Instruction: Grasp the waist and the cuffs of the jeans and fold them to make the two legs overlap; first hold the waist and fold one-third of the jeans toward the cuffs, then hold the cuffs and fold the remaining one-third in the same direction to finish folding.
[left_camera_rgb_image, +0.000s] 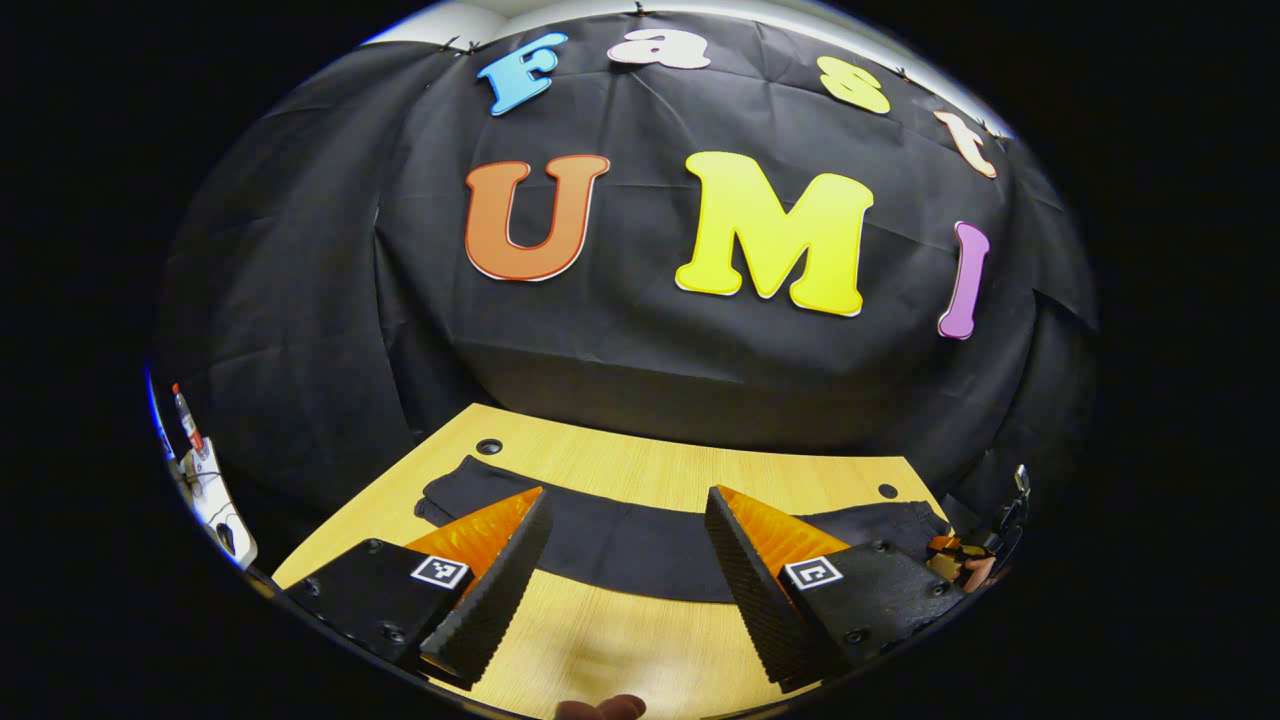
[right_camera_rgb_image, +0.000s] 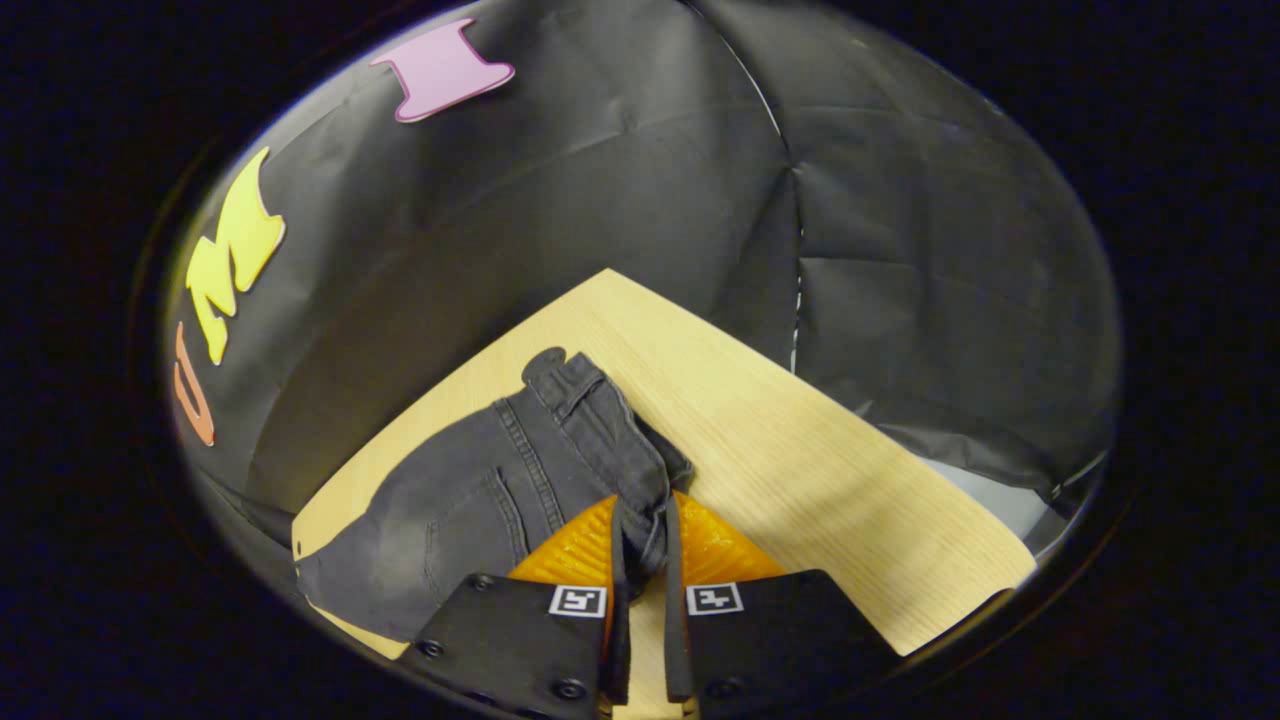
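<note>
Dark grey jeans (left_camera_rgb_image: 640, 545) lie stretched across the wooden table (left_camera_rgb_image: 620, 640) as a long band. My left gripper (left_camera_rgb_image: 626, 497) hovers open over the table's near side, its fingers spread wide just in front of the jeans' middle and touching nothing. In the right gripper view the jeans (right_camera_rgb_image: 470, 490) show their seat and back pocket, with the waistband (right_camera_rgb_image: 600, 420) bunched at the end. My right gripper (right_camera_rgb_image: 645, 512) is shut on a fold of that waist edge. The right gripper and the hand holding it (left_camera_rgb_image: 965, 560) appear small at the jeans' far right end.
Two round cable holes (left_camera_rgb_image: 489, 446) (left_camera_rgb_image: 887, 491) sit near the table's back edge. The black cloth wall stands close behind the table. White equipment with a red-tipped bottle (left_camera_rgb_image: 205, 470) is off the table's left side. The table corner (right_camera_rgb_image: 610, 275) lies beyond the waist.
</note>
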